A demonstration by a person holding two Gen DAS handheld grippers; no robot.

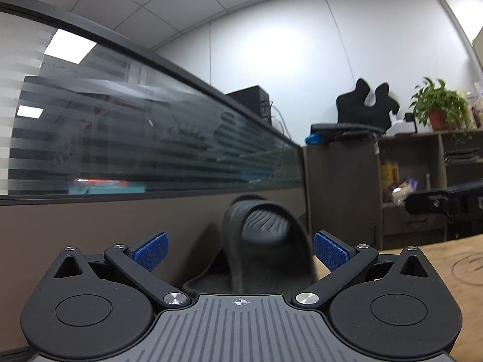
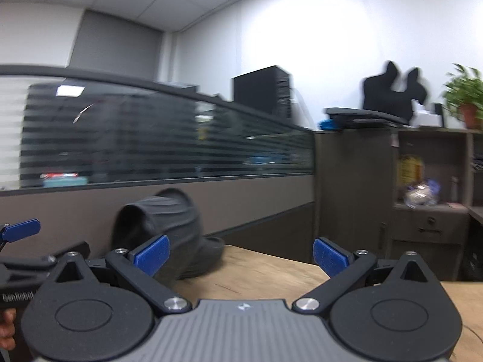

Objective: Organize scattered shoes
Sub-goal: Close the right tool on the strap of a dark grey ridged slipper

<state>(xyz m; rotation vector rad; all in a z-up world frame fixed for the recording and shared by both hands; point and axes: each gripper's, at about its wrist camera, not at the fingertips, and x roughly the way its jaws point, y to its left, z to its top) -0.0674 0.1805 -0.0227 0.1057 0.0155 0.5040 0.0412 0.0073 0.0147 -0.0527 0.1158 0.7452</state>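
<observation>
Early in the job by the look of it; black slipper (image 1: 265,241) propped on the wooden table (image 1: 446,259) against the partition, between spread jaws of left gripper (image 1: 240,249), not pinched; right gripper (image 2: 240,255) spread, empty; other shoes unseen.

Left gripper (image 2: 18,268) body, right wrist view: pale print along the black housing at the far left edge, partly cut off and blurred; letters not surely readable.
Right gripper (image 2: 241,255) top plate: small pale emblem at centre front, no letters.
Left gripper top plate, left wrist view: crosshair mark (image 1: 240,302), no text.
Yellow package on shelf (image 2: 409,169): dark print, too blurred to read.
</observation>
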